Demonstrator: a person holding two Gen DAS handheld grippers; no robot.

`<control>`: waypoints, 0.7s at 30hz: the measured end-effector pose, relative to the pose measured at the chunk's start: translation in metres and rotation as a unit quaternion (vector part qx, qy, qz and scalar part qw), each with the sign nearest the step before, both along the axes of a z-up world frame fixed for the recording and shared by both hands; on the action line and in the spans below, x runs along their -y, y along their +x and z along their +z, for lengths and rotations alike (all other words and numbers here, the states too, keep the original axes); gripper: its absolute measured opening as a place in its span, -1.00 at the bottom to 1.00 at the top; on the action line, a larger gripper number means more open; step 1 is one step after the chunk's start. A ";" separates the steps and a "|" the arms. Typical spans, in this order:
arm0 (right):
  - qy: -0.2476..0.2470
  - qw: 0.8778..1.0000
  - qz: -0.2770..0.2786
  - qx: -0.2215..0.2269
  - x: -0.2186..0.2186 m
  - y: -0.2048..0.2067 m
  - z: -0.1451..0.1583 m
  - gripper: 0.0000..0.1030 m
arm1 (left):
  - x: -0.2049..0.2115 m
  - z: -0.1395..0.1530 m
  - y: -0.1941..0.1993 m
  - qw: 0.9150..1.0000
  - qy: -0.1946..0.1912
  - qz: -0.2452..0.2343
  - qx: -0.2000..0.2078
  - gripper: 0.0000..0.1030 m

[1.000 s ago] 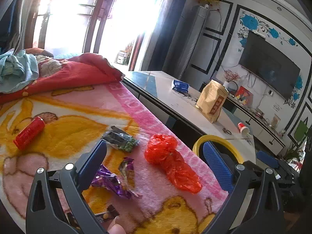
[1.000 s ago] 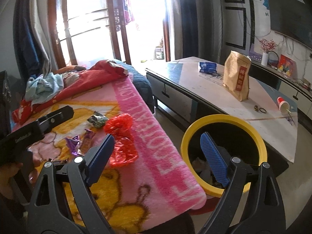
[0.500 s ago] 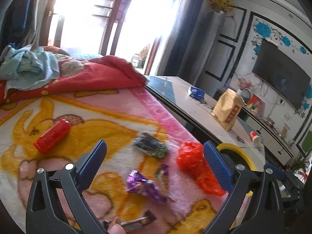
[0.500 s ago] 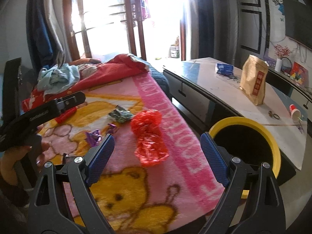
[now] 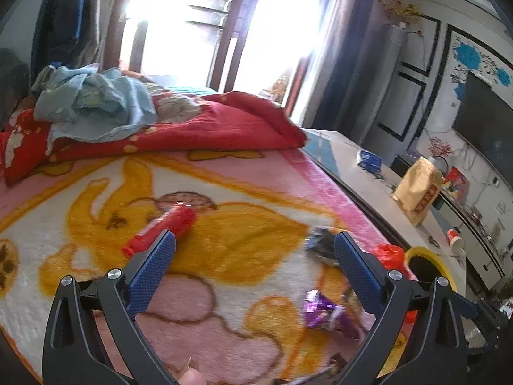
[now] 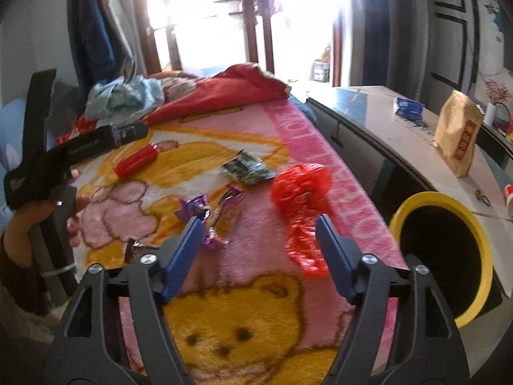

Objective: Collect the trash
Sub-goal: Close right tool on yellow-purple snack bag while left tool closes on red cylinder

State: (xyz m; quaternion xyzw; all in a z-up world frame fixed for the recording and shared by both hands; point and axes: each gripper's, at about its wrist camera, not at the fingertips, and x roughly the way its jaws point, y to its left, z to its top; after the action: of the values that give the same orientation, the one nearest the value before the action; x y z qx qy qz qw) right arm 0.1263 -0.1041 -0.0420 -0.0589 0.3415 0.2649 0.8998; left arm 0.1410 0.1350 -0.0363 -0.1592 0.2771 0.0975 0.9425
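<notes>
Left tool (image 5: 253,253) wide apart and empty, right tool (image 6: 259,234) empty too, jaws closing

Left tongs (image 5: 255,252): black forked frame, triangular cut-outs, silver round screws at pivots, blue pads with fine dotted texture. Right tongs (image 6: 259,238): same black frame, silver screws, blue textured pads. Left tongs body from outside: long black bar, small white lettering, black handle.
</notes>
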 end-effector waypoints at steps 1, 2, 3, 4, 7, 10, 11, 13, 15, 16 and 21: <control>-0.003 1.000 0.005 -0.002 -0.003 0.001 -0.002 0.10 | -0.005 -0.001 0.000 1.000 -0.002 0.004 -0.002 0.87; -0.004 1.000 0.010 -0.008 -0.007 0.002 -0.004 0.04 | -0.012 -0.004 0.001 1.000 -0.004 0.008 -0.006 0.87; -0.004 1.000 0.016 -0.014 -0.010 0.004 -0.007 0.02 | -0.016 -0.005 0.002 1.000 -0.003 0.011 -0.010 0.87; -0.005 1.000 0.019 -0.017 -0.012 0.005 -0.008 -0.02 | -0.019 -0.007 0.002 1.000 -0.002 0.013 -0.013 0.87; -0.007 0.999 0.029 -0.030 -0.020 0.009 -0.015 -0.11 | -0.031 -0.012 0.003 1.000 -0.004 0.019 -0.022 0.87; -0.010 0.998 0.038 -0.043 -0.029 0.014 -0.022 -0.24 | -0.042 -0.017 0.007 0.999 0.004 0.016 -0.034 0.87; -0.012 0.998 0.040 -0.048 -0.032 0.016 -0.025 -0.31 | -0.043 -0.019 0.009 0.999 0.009 0.014 -0.038 0.87; -0.017 0.997 0.046 -0.057 -0.037 0.020 -0.032 -0.40 | -0.049 -0.023 0.014 0.999 0.017 0.012 -0.045 0.87; -0.025 0.997 0.046 -0.065 -0.040 0.023 -0.037 -0.50 | -0.054 -0.028 0.018 0.998 0.018 0.010 -0.056 0.87; -0.028 0.996 0.045 -0.073 -0.042 0.025 -0.042 -0.58 | -0.057 -0.031 0.022 0.998 0.019 0.009 -0.062 0.87; -0.020 0.994 0.044 -0.095 -0.043 0.029 -0.051 -0.76 | -0.068 -0.048 0.036 0.996 0.022 0.006 -0.092 0.85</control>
State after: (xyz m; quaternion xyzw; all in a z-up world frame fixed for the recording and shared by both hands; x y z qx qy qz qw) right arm 0.1558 -0.0616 -0.0933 -0.0664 0.4278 0.3014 0.8495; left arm 0.1770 0.2032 -0.0842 -0.1303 0.3594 0.1233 0.9158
